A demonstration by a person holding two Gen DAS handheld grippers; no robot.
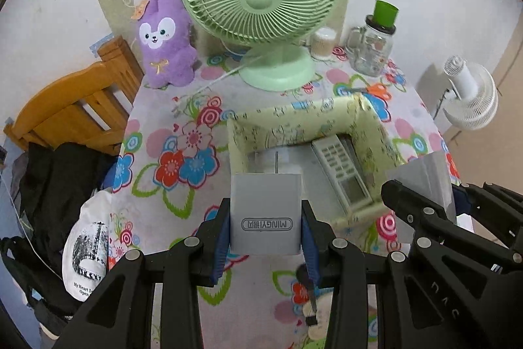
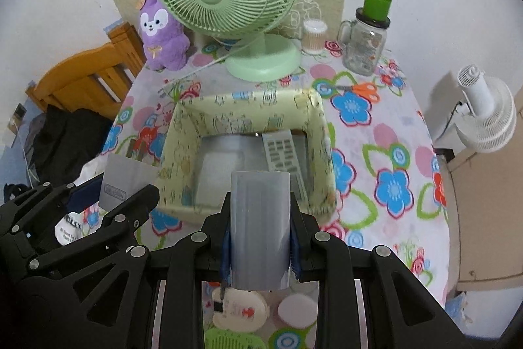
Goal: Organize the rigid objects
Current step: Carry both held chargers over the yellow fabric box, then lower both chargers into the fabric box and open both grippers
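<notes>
Task partly done. Remote control (image 1: 343, 172) already lies inside the yellow paper-covered box (image 1: 248, 133). Left gripper (image 1: 265, 228) pinches a grey rectangular case (image 1: 265, 211) and right gripper (image 2: 260, 237) pinches a grey cylindrical piece (image 2: 260, 218), both held just short of the box's near wall. Outstanding: both held items, plus small round cases (image 2: 238, 309) on the tablecloth (image 2: 376, 152) below
</notes>
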